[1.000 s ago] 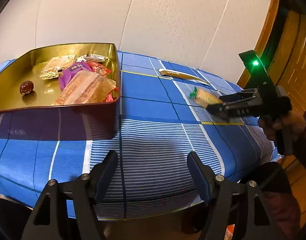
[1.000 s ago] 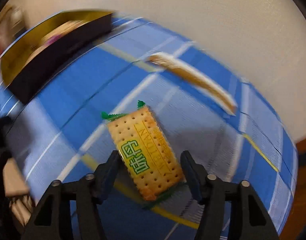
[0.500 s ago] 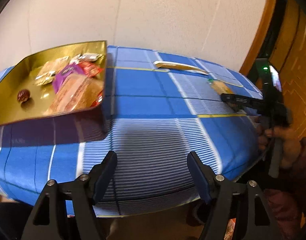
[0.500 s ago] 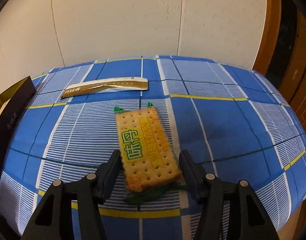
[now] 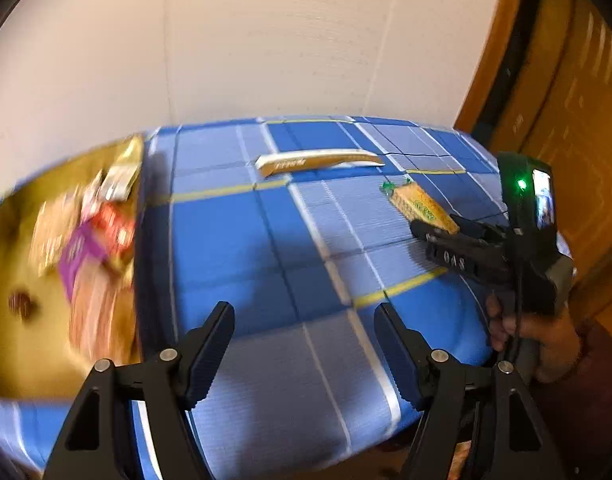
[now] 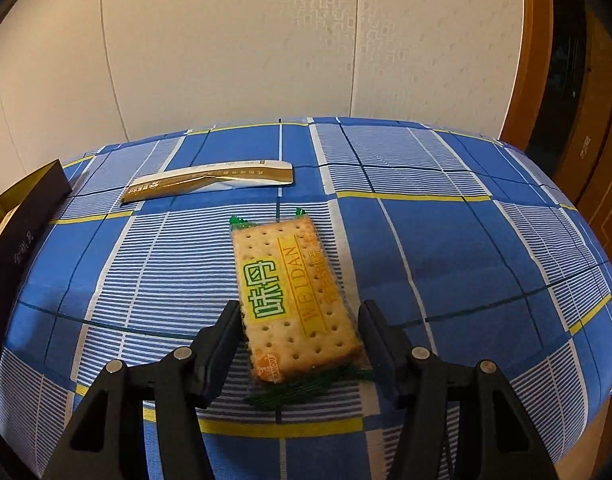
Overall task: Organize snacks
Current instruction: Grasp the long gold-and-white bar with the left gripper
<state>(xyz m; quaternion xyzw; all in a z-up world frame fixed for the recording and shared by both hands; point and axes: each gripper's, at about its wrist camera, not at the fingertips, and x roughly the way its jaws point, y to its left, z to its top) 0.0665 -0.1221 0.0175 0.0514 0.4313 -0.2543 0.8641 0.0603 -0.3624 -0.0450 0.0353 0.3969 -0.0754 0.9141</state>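
Two tongs were in view: the left tongs (image 5: pixel 302 344) and the right tongs (image 6: pixel 300 338). On the tabletop (image 6: pixel 446 248) lay one cracker packet (image 6: pixel 292 300), one long gold sachet (image 6: pixel 208 181) and one gold tin (image 5: pixel 10 352). The tin held one dark round sweet (image 5: pixel 21 303) and several wrapped snacks (image 5: pixel 86 248), too blurred to count.

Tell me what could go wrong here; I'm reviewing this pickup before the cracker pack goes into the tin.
1. The right claw straddles only the near end of the green-edged cracker pack, so the far end may droop or swing on lifting.
2. A hard squeeze could crack the thin biscuits inside.
3. The gold snack tin is already crowded with wrappers near its right wall, so a drop there may land on top rather than flat.
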